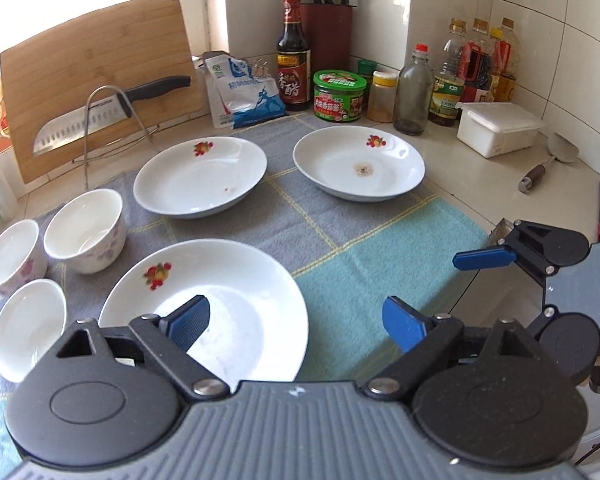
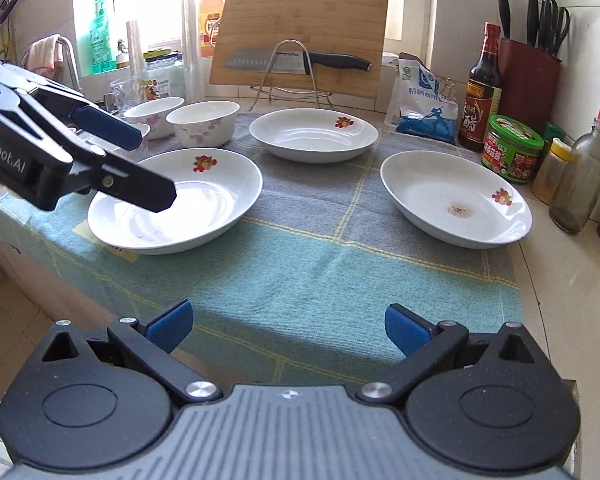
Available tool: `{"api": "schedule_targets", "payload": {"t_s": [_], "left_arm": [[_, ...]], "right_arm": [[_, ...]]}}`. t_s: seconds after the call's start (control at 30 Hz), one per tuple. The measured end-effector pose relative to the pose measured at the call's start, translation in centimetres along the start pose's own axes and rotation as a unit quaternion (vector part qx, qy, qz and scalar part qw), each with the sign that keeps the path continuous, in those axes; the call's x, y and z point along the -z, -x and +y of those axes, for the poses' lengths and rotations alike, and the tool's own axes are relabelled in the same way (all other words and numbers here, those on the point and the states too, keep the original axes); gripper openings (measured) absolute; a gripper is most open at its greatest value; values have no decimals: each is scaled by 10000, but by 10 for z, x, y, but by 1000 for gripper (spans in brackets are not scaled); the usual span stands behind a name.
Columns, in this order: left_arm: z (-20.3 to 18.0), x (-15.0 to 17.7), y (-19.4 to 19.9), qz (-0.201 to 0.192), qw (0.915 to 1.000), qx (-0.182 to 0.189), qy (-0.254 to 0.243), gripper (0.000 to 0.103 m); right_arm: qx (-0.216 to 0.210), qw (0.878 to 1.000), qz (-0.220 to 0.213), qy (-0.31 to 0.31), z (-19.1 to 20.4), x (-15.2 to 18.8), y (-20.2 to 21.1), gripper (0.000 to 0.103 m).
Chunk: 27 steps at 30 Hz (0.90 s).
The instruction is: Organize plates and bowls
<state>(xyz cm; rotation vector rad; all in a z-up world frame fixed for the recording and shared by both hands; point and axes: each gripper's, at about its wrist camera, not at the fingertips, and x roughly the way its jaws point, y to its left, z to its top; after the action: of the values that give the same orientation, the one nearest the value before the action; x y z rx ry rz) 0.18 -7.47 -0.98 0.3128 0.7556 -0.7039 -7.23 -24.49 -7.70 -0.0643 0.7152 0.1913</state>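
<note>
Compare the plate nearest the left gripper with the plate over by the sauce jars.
The near plate looks mostly clean; the far-right plate has a brown stain in its middle. The left gripper hovers over the near plate; nothing is over the far-right one. Both are white, with a fruit motif, on the cloth.

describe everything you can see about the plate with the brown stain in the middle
The stained plate is a shallow, round white dish, glossy like glazed ceramic, with a small red and yellow fruit motif printed near its rim. A brownish speckled stain sits at its centre; otherwise it is empty. It lies upright and flat on the grey part of the checked cloth, at the right side, near the green-lidded jar but apart from it. Neither gripper touches it, and no other dish does.
</note>
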Motion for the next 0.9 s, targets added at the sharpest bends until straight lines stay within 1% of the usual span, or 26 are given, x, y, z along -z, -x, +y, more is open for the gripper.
{"api": "schedule_targets", "payload": {"t_s": [0.13, 0.33, 0.47, 0.53, 0.7, 0.8, 0.9], "left_arm": [[11, 18, 12, 61, 9996, -205, 192, 93], [34, 33, 20, 111, 9983, -474, 310, 93], [51, 42, 18, 227, 9980, -425, 400, 93], [59, 49, 17, 294, 9979, -419, 388, 93], [72, 69, 14, 462, 9984, -314, 107, 93], [76, 78, 4, 587, 9978, -282, -121, 93], [79, 85, -9, 641, 9971, -239, -345, 93]], "right_arm": [[-155, 9998, 7, 90, 10, -6, -8, 103], [-359, 9990, 95, 246, 24, -16, -31, 103], [-434, 9985, 227, 234, 29, -24, -48, 103], [-332, 9985, 318, 306, 32, -28, -54, 103], [-116, 9983, 466, 332, 24, -41, -61, 103], [8, 9980, 554, 307, 18, -53, -65, 103], [44, 9982, 594, 72, 11, -66, -71, 103]]}}
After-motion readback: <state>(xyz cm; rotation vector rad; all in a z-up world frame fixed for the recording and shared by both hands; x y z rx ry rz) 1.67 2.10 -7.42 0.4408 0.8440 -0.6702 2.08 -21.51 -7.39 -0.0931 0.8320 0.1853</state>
